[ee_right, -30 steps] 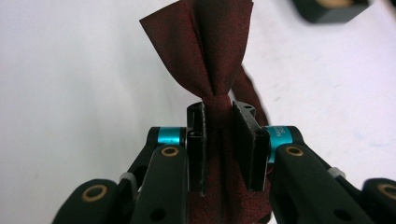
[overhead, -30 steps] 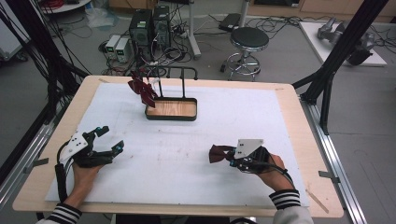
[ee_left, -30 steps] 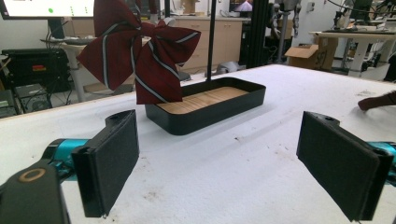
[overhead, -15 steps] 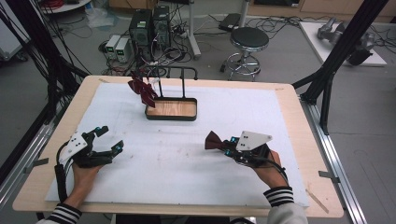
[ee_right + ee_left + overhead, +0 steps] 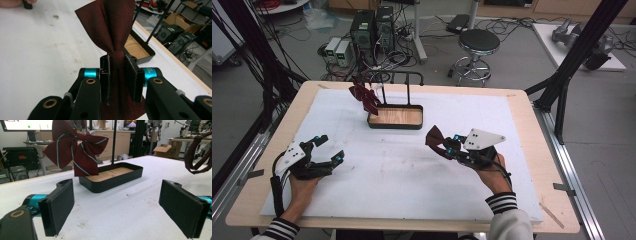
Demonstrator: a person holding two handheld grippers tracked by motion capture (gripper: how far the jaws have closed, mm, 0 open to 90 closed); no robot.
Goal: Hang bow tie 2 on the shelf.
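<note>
My right gripper (image 5: 448, 145) (image 5: 117, 75) is shut on the centre knot of a plain dark red bow tie (image 5: 434, 138) (image 5: 110, 25), lifted a little above the white mat right of the middle. A second bow tie, dark red with pale stripes (image 5: 364, 96) (image 5: 75, 150), hangs on the black stand with the wooden-floored tray (image 5: 396, 118) (image 5: 112, 176) at the back centre. My left gripper (image 5: 326, 151) (image 5: 117, 207) rests near the table's left front, its jaws wide apart with nothing between them, facing the stand.
A white mat (image 5: 387, 170) covers most of the wooden table (image 5: 522, 100). Beyond the far edge are computer boxes (image 5: 371, 25), cables and a round stool (image 5: 478, 42). Black frame posts (image 5: 577, 55) rise at both sides.
My right gripper has risen and moved left toward the stand, carrying the plain bow tie. The left gripper has stayed still.
</note>
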